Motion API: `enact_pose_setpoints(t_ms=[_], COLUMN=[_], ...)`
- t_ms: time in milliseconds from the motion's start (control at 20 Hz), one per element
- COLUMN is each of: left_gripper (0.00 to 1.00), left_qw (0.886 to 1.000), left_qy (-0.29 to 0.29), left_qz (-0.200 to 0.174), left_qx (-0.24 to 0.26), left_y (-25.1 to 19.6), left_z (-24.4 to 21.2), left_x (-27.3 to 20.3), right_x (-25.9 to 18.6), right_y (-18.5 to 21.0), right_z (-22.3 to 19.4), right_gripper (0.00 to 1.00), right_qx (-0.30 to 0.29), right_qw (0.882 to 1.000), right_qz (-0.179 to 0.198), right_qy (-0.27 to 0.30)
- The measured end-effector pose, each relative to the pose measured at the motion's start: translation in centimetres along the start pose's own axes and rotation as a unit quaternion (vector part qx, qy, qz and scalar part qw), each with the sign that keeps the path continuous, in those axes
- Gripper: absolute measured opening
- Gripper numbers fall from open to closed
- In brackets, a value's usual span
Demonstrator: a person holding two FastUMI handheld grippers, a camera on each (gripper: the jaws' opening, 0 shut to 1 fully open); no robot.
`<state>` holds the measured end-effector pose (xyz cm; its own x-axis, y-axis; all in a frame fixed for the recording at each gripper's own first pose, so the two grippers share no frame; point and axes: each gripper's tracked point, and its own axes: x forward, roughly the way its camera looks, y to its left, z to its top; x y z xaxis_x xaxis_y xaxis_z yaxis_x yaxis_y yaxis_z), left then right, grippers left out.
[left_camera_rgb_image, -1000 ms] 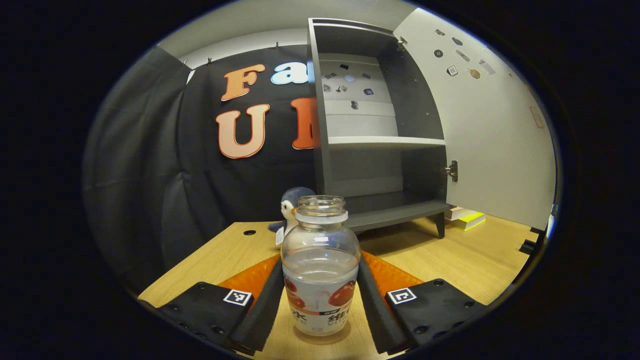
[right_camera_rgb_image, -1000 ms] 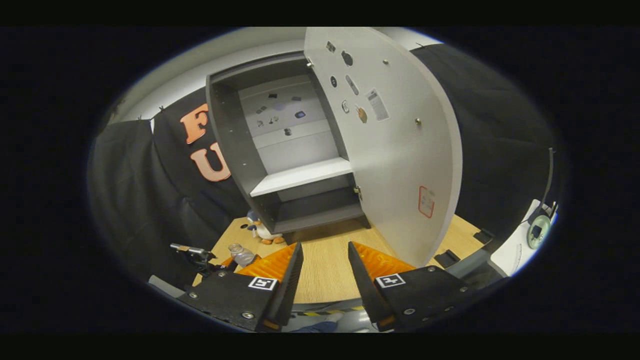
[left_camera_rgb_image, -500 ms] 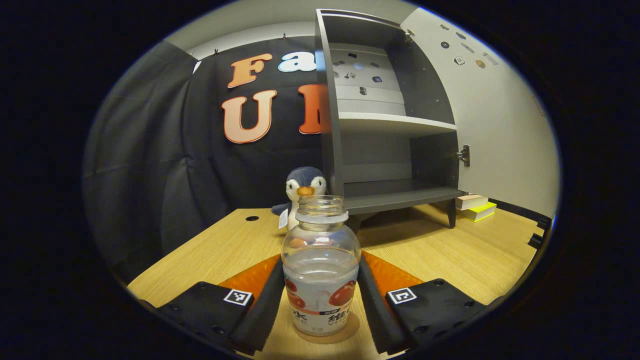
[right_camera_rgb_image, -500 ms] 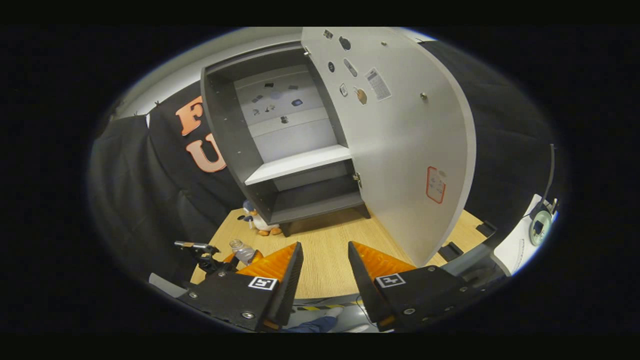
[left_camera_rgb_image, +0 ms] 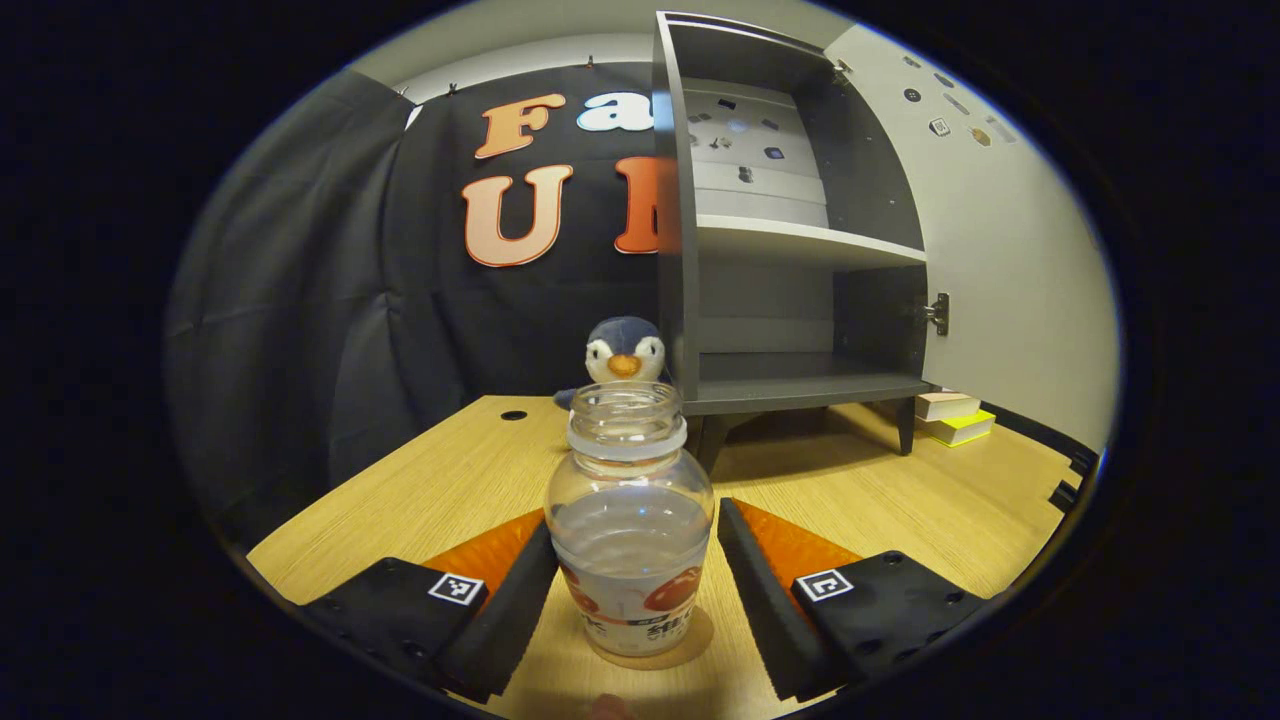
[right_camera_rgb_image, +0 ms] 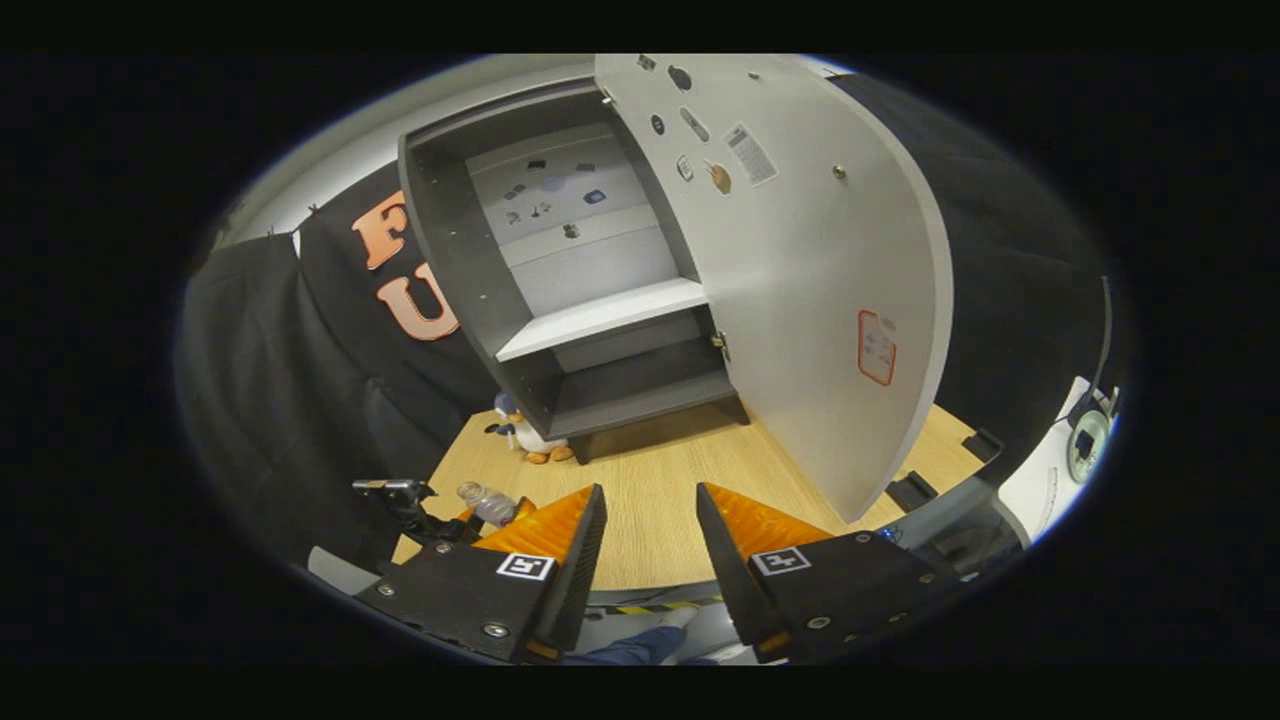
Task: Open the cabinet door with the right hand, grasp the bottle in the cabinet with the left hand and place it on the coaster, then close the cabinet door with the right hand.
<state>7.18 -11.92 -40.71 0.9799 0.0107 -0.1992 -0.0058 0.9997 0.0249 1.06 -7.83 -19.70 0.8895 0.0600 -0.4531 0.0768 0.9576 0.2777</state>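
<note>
Since the earlier frame, left hand-held gripper (left_camera_rgb_image: pixel 635 590) fingers have parted from the clear glass bottle (left_camera_rgb_image: pixel 630 530), standing on the round brown coaster (left_camera_rgb_image: pixel 690 640). Right hand-held gripper (right_camera_rgb_image: pixel 650 545) hangs apart, empty; grey cabinet door (right_camera_rgb_image: pixel 800 280) left to close.

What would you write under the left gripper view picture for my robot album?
The open claw leaves the bottle on its coaster, with a toy penguin watching beside the open cabinet.

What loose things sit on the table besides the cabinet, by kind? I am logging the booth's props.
Bottle: 1
Coaster, under the bottle: 1
Plush penguin: 1
Books, stacked beneath the open cabinet door: 2
Total: 5
</note>
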Motion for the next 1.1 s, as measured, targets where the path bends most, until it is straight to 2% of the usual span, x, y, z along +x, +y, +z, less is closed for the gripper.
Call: enact_pose_setpoints(t_ms=[200,400,700,950,1100], left_gripper=[0.98,0.98,0.98,0.97,0.96], left_qw=[1.000,1.000,0.999,0.997,0.996], left_qy=[-0.003,-0.011,-0.033,-0.060,-0.080], left_qz=[0.012,0.001,0.016,0.030,0.015], left_qx=[0.007,0.003,0.029,0.033,0.035], left_y=[0.5,0.0,0.8,1.5,0.2], left_z=[0.4,1.4,4.7,10.0,14.0], left_x=[-0.3,-0.9,-2.5,-5.1,-6.9], right_x=[0.0,-0.2,-1.5,-4.2,-6.0], right_y=[0.5,0.4,0.5,0.3,-0.4], right_z=[0.0,-0.2,0.6,2.6,4.1], right_gripper=[0.58,0.57,0.57,0.58,0.58], right_qx=[-0.007,-0.004,-0.002,-0.001,0.007], right_qw=[1.000,1.000,1.000,0.999,0.997], right_qz=[0.006,0.009,0.015,0.020,0.023], right_qy=[0.000,0.001,-0.013,-0.046,-0.071])
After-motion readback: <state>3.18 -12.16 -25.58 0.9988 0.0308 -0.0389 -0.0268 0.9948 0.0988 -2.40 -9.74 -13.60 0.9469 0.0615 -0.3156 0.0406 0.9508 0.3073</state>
